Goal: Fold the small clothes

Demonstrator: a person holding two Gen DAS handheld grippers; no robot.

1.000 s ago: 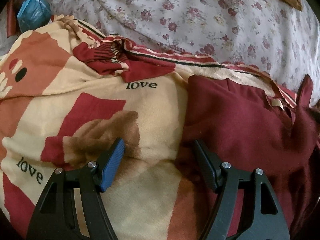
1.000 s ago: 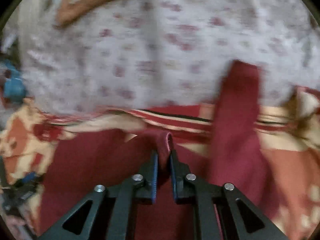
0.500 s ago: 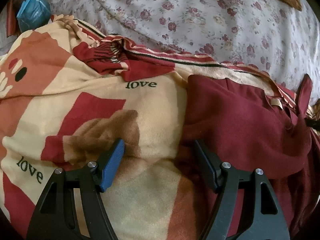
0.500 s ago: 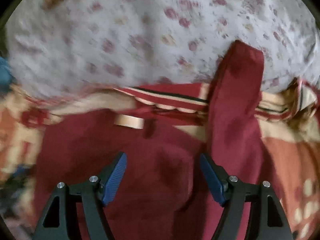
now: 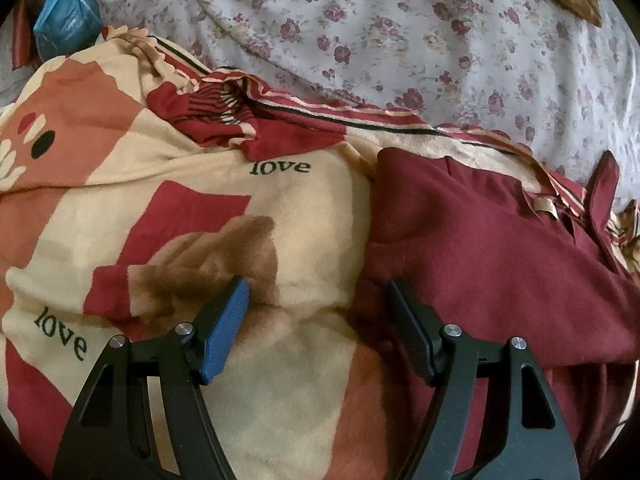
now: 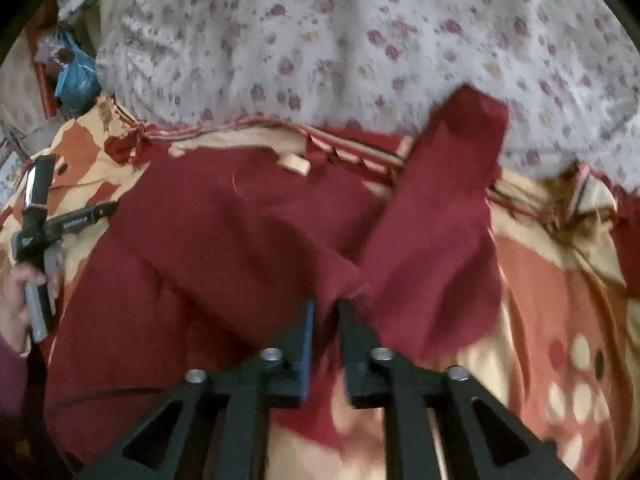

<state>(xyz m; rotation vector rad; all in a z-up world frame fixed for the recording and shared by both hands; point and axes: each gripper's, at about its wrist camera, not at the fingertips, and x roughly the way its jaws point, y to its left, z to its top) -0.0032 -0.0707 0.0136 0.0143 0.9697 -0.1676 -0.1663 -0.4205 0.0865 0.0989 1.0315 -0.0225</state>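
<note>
Both grippers are black, skeletal frames with triangular cut-outs and silver screws at the pivots. The left gripper (image 5: 318, 298) carries ribbed blue pads; the right gripper (image 6: 326, 308) likewise. A maroon sleeve (image 6: 12, 364) shows.

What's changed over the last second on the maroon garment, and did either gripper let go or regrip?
The right gripper let go of the maroon garment's neck fold, opened wide and shifted toward the sleeve; its jaws have just been closing, now nearly together around a bunched edge beside that sleeve. The garment's right part settled flatter. The left gripper stayed open over the "love" blanket, unmoved.
</note>
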